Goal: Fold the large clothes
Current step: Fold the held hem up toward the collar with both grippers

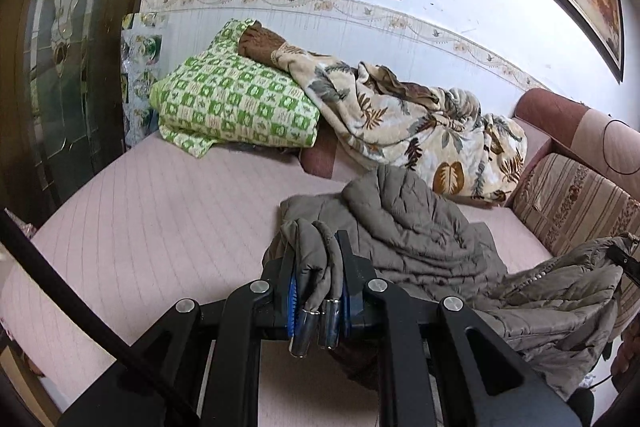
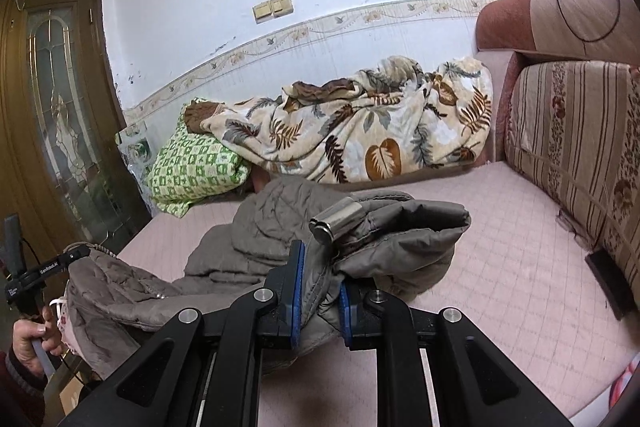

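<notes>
White lettering reading "GenRobot.AI" shows on the black left gripper (image 2: 74, 254) at the left edge of the right wrist view, where a hand (image 2: 34, 333) in a dark knitted sleeve grips its handle; no other writing can be read. At far left stands a brown wooden door with an arched leaded-glass pane (image 2: 60, 99). Next comes a folded green-and-white checked blanket (image 1: 236, 99), soft and pillow-shaped, and leaning over it a crumpled cream fleece blanket printed with brown and grey leaves (image 1: 404, 119), both against the pale wall at the back of the sofa. The grey-brown quilted puffer jacket (image 1: 420, 227) lies rumpled on the pink quilted sofa seat (image 1: 160, 211), its near edge lifted off the seat between the two grippers. The left gripper's jaws are closed on a bunched fold with two silver metal cord ends (image 1: 316, 323) hanging beside the blue pads. The right gripper (image 2: 320, 301) has its jaws clamped on another fold, a silver cylindrical toggle (image 2: 338, 221) sitting above. At far right stands a striped floral back cushion (image 2: 576, 155).
</notes>
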A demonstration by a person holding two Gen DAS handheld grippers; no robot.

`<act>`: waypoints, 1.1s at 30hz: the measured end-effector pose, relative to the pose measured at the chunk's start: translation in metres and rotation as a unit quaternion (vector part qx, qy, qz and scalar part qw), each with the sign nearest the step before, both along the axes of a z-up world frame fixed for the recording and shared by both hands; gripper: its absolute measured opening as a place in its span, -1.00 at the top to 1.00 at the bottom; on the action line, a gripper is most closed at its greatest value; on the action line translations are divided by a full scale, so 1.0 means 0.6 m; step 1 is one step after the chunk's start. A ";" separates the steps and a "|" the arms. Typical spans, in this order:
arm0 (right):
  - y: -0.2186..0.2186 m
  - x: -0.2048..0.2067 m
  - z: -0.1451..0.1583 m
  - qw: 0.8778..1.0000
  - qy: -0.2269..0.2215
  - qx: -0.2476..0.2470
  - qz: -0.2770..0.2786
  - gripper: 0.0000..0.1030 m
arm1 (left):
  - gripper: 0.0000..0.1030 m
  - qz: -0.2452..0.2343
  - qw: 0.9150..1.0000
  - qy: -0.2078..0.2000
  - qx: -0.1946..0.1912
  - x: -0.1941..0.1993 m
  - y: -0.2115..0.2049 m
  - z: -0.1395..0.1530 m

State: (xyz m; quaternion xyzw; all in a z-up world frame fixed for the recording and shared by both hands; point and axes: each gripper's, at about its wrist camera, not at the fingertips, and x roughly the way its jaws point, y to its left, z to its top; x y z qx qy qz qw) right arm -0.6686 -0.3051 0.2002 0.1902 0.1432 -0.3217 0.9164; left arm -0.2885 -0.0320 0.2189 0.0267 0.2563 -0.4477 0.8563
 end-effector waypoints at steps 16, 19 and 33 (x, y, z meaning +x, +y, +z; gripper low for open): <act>-0.106 0.081 0.036 1.000 0.002 -0.006 -0.014 0.70 | 0.69 0.004 1.000 -0.010 0.006 0.073 -0.126 0.037; -0.136 0.108 0.040 1.000 0.006 -0.007 -0.018 0.70 | 0.69 0.007 1.000 -0.005 0.005 0.092 -0.155 0.040; -0.305 0.257 -0.003 0.998 0.039 0.033 -0.032 0.70 | 0.67 0.031 0.997 0.052 0.048 0.229 -0.343 -0.016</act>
